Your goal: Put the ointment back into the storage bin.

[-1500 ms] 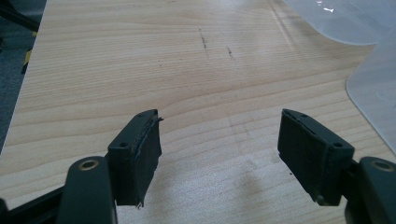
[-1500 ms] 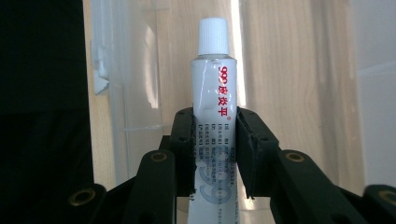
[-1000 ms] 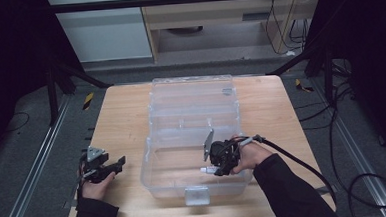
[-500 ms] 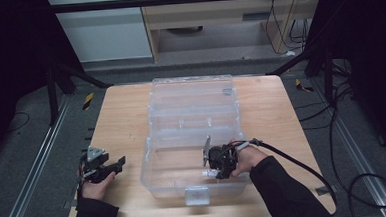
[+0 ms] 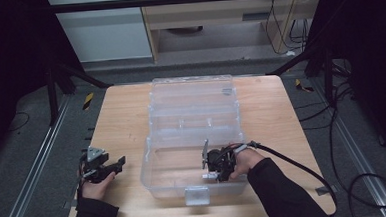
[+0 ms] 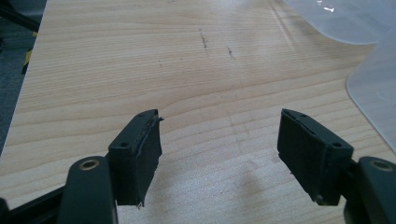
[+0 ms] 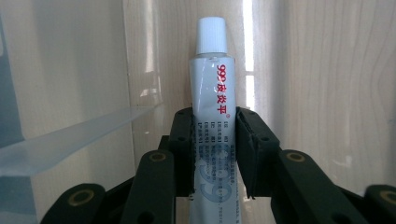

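Bench (image 5: 121,117) of pale wood, seen from above, carrying one clear plastic case (image 5: 192,138) laid open along its middle, lid half toward the far edge, tray half toward the near edge, latch tab at the near rim. Broad bare wood left of the case and a narrower strip right of it, both free of loose objects; near-left corner taken by a hand.

Right gripper (image 5: 211,168), held by the right hand (image 5: 246,158), reaching into the near-right part of the tray half, cable trailing off toward the bench's right edge. Jaws pinching a white ointment tube (image 7: 212,112) across its lower body, one pad on each flat side. Tube's long axis running straight along the jaws, white screw cap (image 7: 211,35) pointing away from the gripper, red print running lengthwise down the body. Tube low over the tray floor; touching or just clear, cannot tell. Clear tray wall on the left in the right gripper view, wood grain showing through the plastic floor.

Left gripper (image 5: 109,168) resting near the bench's near-left corner in the left hand (image 5: 95,186), well apart from the case. Jaws spread wide with nothing between them, pads over bare wood, a rounded edge of the case (image 6: 373,88) at the right in the left gripper view.
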{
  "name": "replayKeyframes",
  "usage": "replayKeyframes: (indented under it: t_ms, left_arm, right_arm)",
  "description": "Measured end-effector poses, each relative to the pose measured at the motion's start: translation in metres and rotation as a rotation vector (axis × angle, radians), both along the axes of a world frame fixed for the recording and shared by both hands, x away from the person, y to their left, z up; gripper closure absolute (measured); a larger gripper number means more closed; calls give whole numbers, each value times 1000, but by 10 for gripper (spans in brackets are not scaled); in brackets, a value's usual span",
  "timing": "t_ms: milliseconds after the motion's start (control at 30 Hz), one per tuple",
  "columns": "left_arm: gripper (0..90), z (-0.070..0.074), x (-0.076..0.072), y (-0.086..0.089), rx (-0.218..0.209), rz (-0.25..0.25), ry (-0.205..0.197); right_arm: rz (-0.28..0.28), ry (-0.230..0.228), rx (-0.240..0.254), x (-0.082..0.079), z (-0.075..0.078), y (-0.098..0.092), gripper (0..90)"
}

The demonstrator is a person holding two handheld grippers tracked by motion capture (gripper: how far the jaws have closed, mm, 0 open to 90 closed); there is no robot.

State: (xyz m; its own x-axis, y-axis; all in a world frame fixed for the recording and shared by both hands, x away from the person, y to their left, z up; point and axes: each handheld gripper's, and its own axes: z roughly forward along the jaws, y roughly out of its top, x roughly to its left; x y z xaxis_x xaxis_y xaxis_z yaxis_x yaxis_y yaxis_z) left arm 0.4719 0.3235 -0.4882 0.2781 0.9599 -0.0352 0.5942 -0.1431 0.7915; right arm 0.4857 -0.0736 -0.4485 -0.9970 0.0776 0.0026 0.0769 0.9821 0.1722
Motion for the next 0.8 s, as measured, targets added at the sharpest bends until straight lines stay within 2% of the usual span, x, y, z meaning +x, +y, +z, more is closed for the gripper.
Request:
replayKeyframes:
  t_ms: [200,433,467,600,667,800]
  left_arm:
    - [298,0,0,0,0,0,0]
    - [298,0,0,0,0,0,1]
    - [298,0,0,0,0,0,1]
    - [298,0,0,0,-1,-1,1]
    - [297,0,0,0,1,-2,2]
    - [297,0,0,0,0,-2,1]
  right_arm:
    - [-6,9,-27,0,-1,1,686]
    - [-8,7,-17,2,0,-2,675]
    - [-22,7,-17,1,2,-2,673]
    - [-21,-5,15,1,11,-5,654]
    - [-52,-17,36,0,18,-8,632]
    - [-106,-44,131,-1,35,-18,600]
